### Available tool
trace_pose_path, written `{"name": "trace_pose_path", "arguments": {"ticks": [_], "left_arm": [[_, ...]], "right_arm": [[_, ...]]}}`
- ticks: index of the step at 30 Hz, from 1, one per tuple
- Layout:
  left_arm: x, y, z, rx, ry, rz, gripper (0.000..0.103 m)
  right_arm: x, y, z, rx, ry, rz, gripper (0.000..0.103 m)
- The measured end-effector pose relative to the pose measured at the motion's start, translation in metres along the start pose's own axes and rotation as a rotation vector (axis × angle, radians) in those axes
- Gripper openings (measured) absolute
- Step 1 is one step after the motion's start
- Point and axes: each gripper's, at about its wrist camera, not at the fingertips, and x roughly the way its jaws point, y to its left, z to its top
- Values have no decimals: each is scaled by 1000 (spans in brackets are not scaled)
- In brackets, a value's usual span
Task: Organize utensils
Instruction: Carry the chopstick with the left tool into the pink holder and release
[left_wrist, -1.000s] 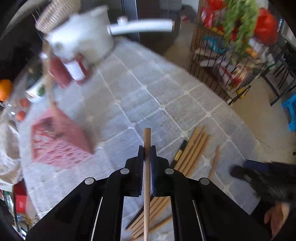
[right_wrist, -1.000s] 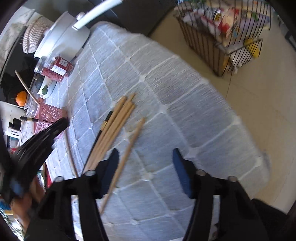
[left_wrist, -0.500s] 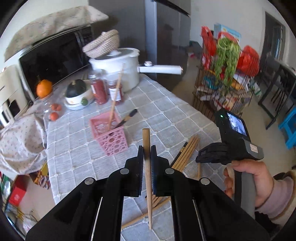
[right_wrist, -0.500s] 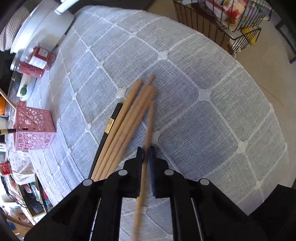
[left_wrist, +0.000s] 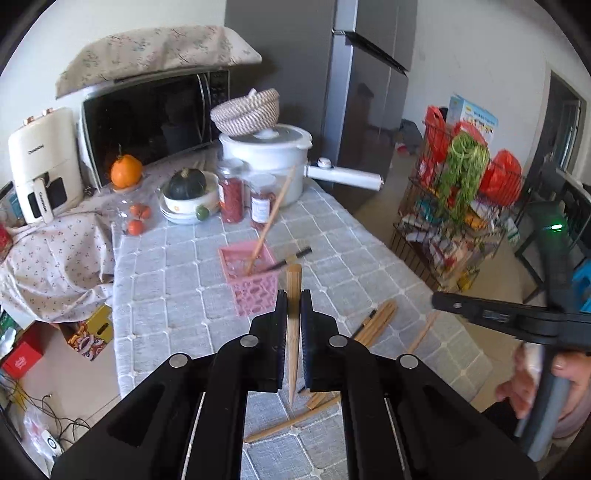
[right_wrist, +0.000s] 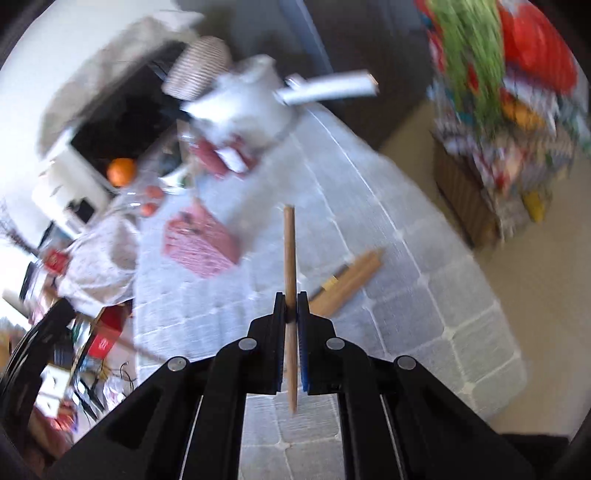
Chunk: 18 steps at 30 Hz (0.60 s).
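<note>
- Left wrist view: left tool (left_wrist: 293, 310) clenched on upright chopstick (left_wrist: 294, 325); pink holder (left_wrist: 251, 277) near, at 11 o'clock.
- Right tool (right_wrist: 291, 310) likewise clenched on a second chopstick (right_wrist: 290, 280); holder farther, 10 o'clock.

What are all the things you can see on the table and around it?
chopstick in left gripper: one, wooden, clamped
chopstick in right gripper: one, wooden, clamped
loose chopsticks: several wooden, one black, on tablecloth
pink basket: one, mid-table, holding two sticks
white pot: one, back of table
jars: two, red contents, before pot
orange: one, by microwave
microwave: one, black, back
left gripper: black, shut
right gripper: black, shut
</note>
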Motion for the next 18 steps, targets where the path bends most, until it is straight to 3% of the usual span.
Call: {"name": "trace_pose_path", "arguments": {"ticks": [10, 14, 18], "left_arm": [[-20, 19, 59, -72, -63, -6, 6], [-20, 30, 88, -100, -99, 8, 6], [-14, 45, 106, -138, -137, 29, 6]], "right_arm": [[-76, 61, 74, -105, -75, 142, 6], [-89, 88, 110, -121, -137, 182, 6], [-74, 107, 136, -147, -187, 180, 6]]}}
